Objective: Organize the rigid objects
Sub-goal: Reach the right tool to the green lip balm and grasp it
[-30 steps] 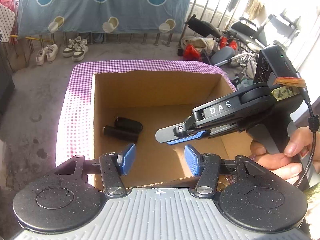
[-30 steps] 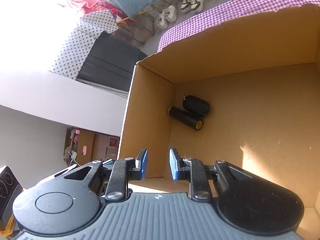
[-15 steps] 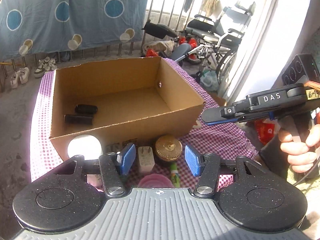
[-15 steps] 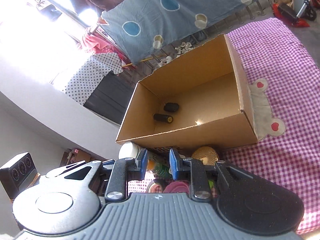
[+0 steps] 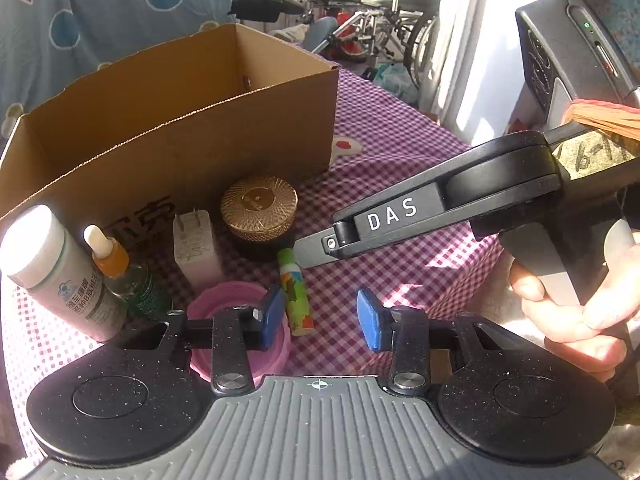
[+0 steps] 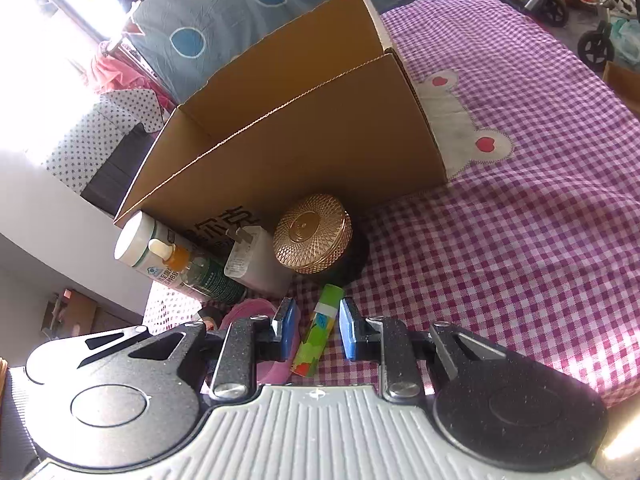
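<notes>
A cardboard box point(image 5: 168, 136) stands on the purple checked cloth; it also shows in the right wrist view point(image 6: 304, 136). In front of it lie a gold-lidded jar point(image 5: 259, 210), a white plug charger point(image 5: 196, 246), a dropper bottle point(image 5: 120, 276), a white bottle point(image 5: 52, 272), a pink lid point(image 5: 236, 320) and a green tube point(image 5: 296, 292). My left gripper point(image 5: 320, 316) is open and empty just above the cloth. My right gripper point(image 6: 314, 326) is open, its pads either side of the green tube point(image 6: 318, 330), apart from it. The right gripper also shows in the left wrist view point(image 5: 316, 246).
Wheelchairs point(image 5: 384, 12) and a railing stand beyond the table's far side. A blue dotted sheet point(image 5: 100, 12) hangs behind the box. The checked cloth point(image 6: 520, 220) stretches to the right of the box.
Both grippers have pulled back out of the box and come down low in front of it. The right gripper has opened wider and now straddles the green tube.
</notes>
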`<state>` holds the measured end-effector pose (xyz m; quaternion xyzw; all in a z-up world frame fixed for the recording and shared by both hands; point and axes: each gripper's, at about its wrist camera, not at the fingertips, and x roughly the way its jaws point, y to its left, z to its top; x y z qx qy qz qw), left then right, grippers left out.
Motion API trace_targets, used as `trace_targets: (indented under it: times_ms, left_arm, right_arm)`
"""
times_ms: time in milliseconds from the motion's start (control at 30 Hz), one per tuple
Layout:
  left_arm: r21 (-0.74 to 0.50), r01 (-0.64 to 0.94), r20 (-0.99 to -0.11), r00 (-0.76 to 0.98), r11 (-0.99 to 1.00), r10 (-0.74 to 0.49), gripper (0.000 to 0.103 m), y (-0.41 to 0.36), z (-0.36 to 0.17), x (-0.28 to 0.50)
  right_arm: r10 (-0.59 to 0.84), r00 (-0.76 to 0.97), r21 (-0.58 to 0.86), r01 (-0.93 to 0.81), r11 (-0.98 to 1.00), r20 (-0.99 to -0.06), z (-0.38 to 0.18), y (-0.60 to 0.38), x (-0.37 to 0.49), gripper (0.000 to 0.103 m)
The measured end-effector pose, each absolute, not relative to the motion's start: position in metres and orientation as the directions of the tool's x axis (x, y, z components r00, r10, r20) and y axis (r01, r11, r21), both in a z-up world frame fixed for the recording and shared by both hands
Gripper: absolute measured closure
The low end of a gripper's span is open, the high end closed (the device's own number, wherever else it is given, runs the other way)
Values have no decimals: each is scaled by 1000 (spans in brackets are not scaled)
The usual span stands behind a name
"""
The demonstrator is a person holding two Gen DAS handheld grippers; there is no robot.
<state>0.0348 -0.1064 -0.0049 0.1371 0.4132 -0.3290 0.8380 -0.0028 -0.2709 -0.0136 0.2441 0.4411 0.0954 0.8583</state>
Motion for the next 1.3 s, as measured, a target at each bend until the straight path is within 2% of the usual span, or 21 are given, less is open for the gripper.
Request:
trace_targets:
  times_ms: [333, 533, 733, 1067, 1300]
  left_arm:
    - [10, 693, -788, 449, 721, -420, 67, -114, -15, 24]
    - [-3, 697, -794, 434, 717, -425, 66, -120, -17, 28]
    - [-38, 699, -810, 397, 714, -432, 66, -128, -21, 35]
    - [-94, 691, -834, 338, 716, -435, 64, -143, -37, 51]
    - [-95, 688, -823, 352, 719, -446, 57, -148, -38, 54]
  right_arm:
    - [298, 555, 344, -23, 939, -776, -26, -233, 17, 80]
    - [291, 553, 328, -34, 944, -781, -25, -238, 15, 86]
    - [296, 554, 360, 8, 933, -778, -26, -257, 9, 86]
    - [394, 540, 490, 40, 871, -744, -30, -287, 13, 87]
    - [446, 546, 556, 45, 830, -710, -39, -293, 15, 87]
